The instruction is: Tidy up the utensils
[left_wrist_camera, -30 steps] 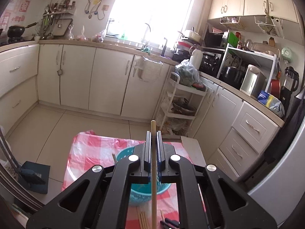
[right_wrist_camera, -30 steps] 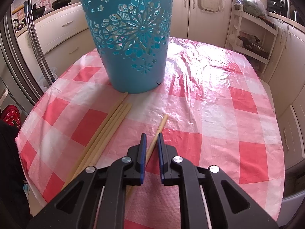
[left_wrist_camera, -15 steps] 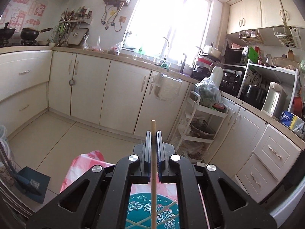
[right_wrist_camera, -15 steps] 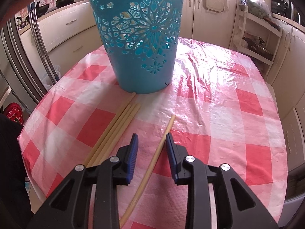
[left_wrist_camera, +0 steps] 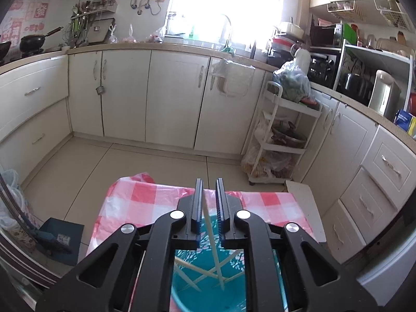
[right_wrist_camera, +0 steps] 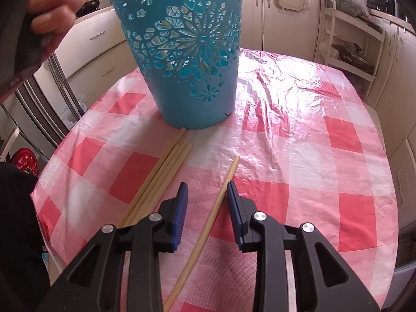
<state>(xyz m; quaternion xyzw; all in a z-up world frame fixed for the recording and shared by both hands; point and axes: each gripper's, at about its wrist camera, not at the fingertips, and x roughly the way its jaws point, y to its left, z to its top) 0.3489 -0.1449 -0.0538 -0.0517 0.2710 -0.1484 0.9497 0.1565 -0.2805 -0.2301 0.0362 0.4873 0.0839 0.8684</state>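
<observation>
Left gripper (left_wrist_camera: 208, 208) over the blue basket (right_wrist_camera: 182, 59), jaws opening, chopstick (left_wrist_camera: 212, 236) slipping free between them: keep centred. Right gripper (right_wrist_camera: 206, 208), jaws parted, straddles a bench chopstick (right_wrist_camera: 208, 223), unclamped.

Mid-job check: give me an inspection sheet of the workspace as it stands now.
Surface: table with red-checked plastic cloth.
Job's things: blue cut-out basket holding chopsticks; bundle of chopsticks and single chopstick on the cloth.
Clutter: nothing seen.
Grippers: left claw opening, one chopstick dropping into basket; right claw open, straddling the single chopstick.
Cables: nothing seen.
Surroundings: kitchen cabinets, white rack.
</observation>
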